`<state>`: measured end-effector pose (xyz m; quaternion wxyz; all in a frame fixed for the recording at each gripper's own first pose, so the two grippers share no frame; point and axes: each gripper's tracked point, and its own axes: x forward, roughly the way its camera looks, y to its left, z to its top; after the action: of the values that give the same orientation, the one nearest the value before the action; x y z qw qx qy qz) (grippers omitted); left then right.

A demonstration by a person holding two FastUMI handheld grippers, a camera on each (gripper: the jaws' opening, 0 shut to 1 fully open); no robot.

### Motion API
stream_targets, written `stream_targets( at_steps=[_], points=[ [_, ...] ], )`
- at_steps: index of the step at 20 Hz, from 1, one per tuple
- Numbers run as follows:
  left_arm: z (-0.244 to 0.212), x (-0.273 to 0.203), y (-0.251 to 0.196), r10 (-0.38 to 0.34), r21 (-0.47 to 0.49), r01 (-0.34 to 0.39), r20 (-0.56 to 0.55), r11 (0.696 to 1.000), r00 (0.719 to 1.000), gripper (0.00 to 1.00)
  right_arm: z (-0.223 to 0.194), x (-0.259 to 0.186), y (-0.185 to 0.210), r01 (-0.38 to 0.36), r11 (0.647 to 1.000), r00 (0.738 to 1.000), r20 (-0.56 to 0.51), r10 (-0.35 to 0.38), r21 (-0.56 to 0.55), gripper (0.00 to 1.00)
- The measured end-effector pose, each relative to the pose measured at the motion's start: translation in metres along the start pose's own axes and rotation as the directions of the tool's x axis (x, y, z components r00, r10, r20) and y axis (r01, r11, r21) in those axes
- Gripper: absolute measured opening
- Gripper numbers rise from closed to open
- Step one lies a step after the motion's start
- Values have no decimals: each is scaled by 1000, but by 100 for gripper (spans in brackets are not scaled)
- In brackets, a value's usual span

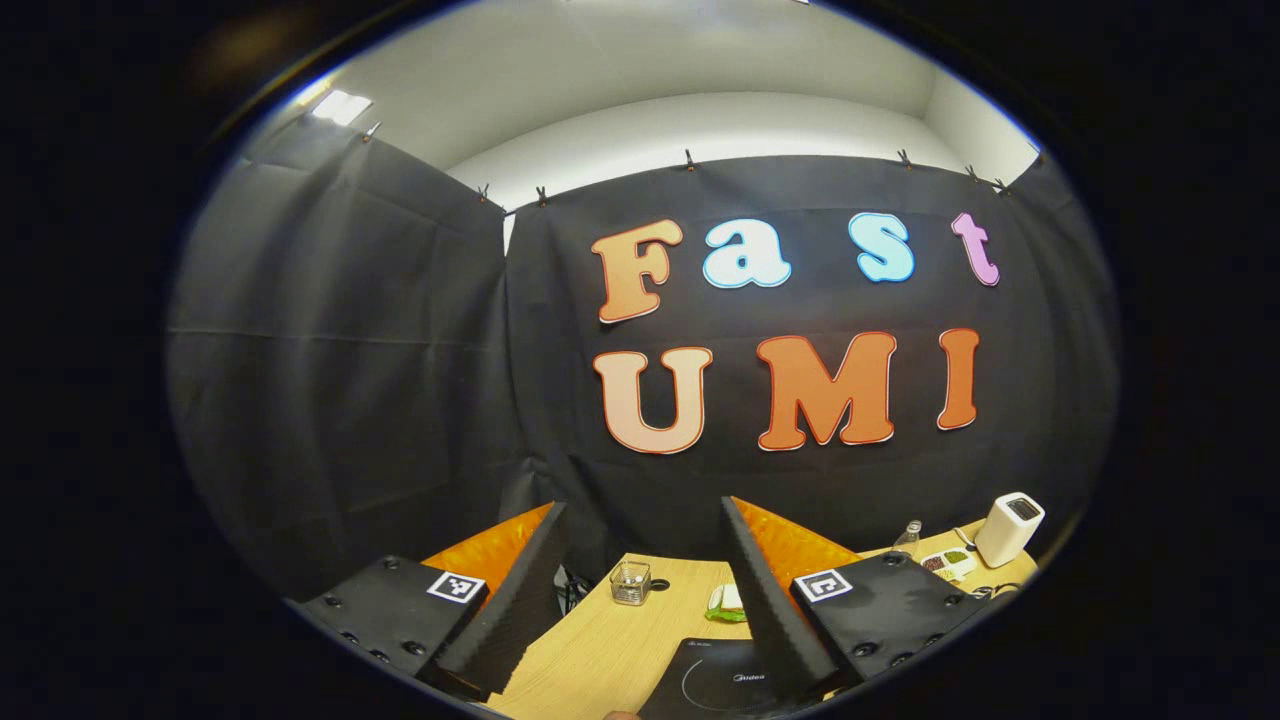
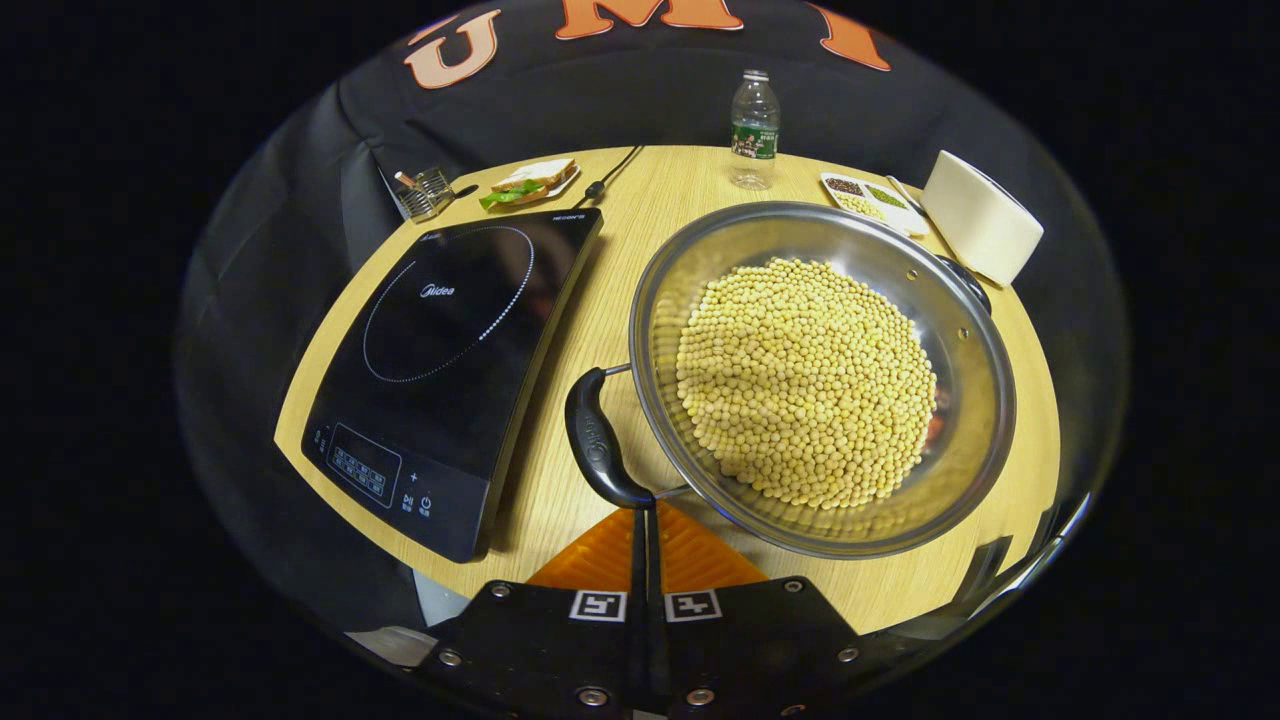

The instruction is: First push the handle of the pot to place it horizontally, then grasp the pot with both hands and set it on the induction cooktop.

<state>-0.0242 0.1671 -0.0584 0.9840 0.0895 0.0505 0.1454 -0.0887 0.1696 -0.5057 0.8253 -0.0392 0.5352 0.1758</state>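
From my right gripper, whose fingertips sit pressed together just below the near end of the pot's handle, the pot lies ahead and to the right on the table, full of beans, with the induction cooktop just to its left — the handle lies between the two. Behind the cooktop are a small glass holder and a sandwich plate, and behind the pot a bottle, a divided dish and a toaster farther right. My left gripper hangs spread wide above the table's near edge — the cooktop's corner shows between my fingers.
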Motion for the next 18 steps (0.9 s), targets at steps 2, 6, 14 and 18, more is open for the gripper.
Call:
stream_targets(
  at_steps=[2,6,14,18],
  points=[
    [-2,3,0,-5,-9,5,-9,1000,1000,97,4,2,3,-2,1000,1000,3,2,4,0],
    [-3,5,0,-15,-11,15,-9,1000,1000,97,12,7,9,-9,1000,1000,9,9,18,0],
    [4,6,0,-18,-8,18,-1,1000,1000,98,25,17,19,-29,999,999,27,28,41,0],
    [5,3,-6,-36,-18,36,-3,999,999,97,33,21,24,-37,998,999,38,35,55,0]
  ],
)
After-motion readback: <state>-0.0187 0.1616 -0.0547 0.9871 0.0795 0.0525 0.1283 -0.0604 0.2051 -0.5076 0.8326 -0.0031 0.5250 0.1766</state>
